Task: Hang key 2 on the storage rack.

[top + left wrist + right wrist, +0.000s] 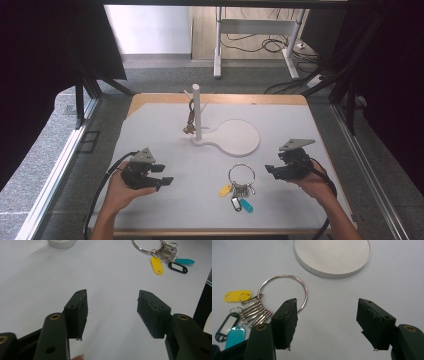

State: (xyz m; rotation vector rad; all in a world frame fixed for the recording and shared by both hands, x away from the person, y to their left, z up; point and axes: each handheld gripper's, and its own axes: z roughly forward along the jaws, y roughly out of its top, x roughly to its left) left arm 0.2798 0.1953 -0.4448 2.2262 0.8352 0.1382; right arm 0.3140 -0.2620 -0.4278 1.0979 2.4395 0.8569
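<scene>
Key ring (pixel 241 175) — between both open grippers

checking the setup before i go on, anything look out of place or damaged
Nothing spilled or broken. The key ring lies flat on the table rather than on the white stand, and the left gripper pads look frayed at their edges.

Key ring between two tongs, stand behind it

On the counter (pixel 150 125) the key ring (pixel 241 174) lies near the front edge, its tags (pixel 235 197) on the side nearest the person. Behind it stands the stand (pixel 196 112), its post at the left and its round base plate (pixel 237 136) reaching right, with a small bunch of keys (pixel 190 120) hanging just left of the post. The left tongs (pixel 162 175) sit well left of the key ring, the right tongs (pixel 270 171) just right of it.
</scene>
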